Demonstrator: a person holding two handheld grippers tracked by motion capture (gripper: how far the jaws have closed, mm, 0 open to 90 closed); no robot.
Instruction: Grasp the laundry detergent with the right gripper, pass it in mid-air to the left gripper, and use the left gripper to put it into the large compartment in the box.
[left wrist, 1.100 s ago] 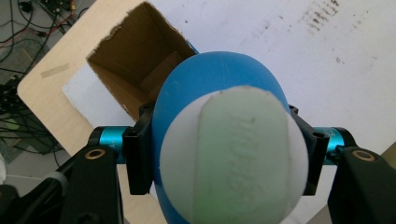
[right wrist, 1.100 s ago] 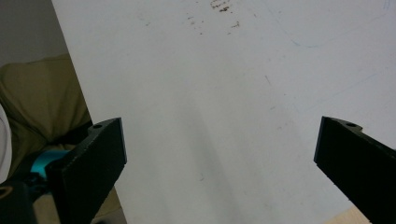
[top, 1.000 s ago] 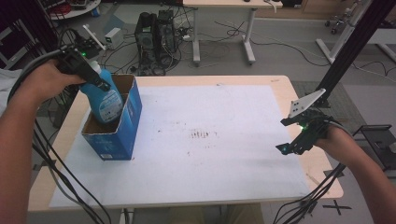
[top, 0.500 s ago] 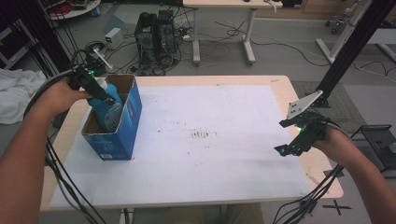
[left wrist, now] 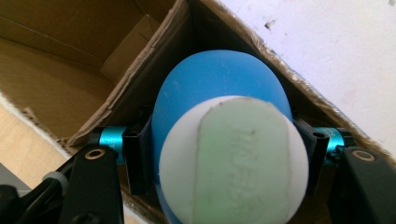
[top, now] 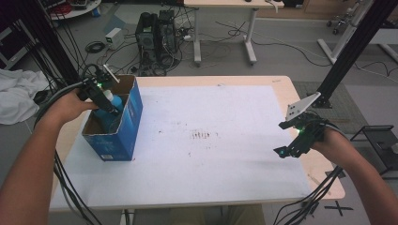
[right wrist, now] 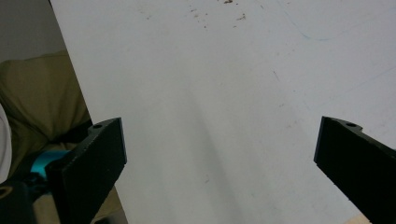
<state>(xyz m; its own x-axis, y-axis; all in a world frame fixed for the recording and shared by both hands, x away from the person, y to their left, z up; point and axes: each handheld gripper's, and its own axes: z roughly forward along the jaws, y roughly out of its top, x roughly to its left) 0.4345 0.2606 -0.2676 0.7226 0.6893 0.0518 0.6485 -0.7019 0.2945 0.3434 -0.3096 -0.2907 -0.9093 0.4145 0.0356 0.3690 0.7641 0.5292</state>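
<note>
A blue bottle (top: 114, 104) with a white cap sits low inside an open blue cardboard box (top: 126, 123) at the table's left. My left gripper (top: 102, 96) is shut on it at the box's mouth. In the left gripper view the bottle (left wrist: 219, 93) is squeezed between both black jaws, its pale green-topped cap (left wrist: 238, 163) facing the camera, with the box's brown inner wall (left wrist: 56, 84) behind. My right gripper (top: 293, 145) hovers open above the table's right edge. In the right gripper view its fingers (right wrist: 93, 158) stand wide apart with nothing between them.
A white sheet covers the wooden table (top: 281, 82), with a small patch of brown marks (top: 202, 135) near its middle. Cables hang off the left and right edges. Beyond the far edge stand computer towers (top: 157, 33) and another table's legs.
My left gripper has sunk with the blue bottle, which now sits deeper in the box. The right gripper has stayed where it was, still open.
</note>
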